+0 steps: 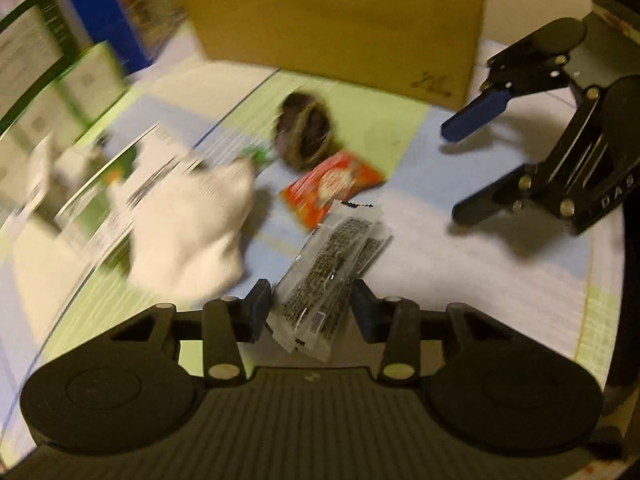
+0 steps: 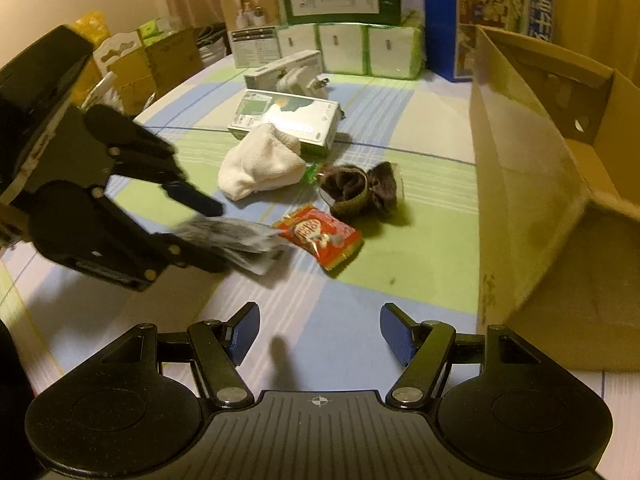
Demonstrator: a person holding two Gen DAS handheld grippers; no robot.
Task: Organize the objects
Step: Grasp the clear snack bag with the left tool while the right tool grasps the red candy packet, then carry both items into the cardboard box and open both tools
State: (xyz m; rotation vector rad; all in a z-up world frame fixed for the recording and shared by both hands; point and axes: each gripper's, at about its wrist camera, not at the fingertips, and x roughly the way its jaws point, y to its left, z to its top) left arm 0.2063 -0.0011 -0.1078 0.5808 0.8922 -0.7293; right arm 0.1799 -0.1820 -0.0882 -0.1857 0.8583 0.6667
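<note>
Gripped in my left claw (image 1: 310, 308), silver packets (image 1: 328, 272) point lengthwise toward the cardboard box (image 1: 340, 28) ahead-right, nearer my empty, spread right claw (image 2: 318, 330).

Packet (image 1: 332, 276) clear with black speckle; snack bag (image 2: 320, 240) at 12 o'clock from it, red-orange; sock (image 2: 260, 160) white; pouch (image 2: 352, 190) dark brown; box (image 2: 552, 184) tan; cloth (image 2: 360, 312) plaid green, blue, cream.
</note>
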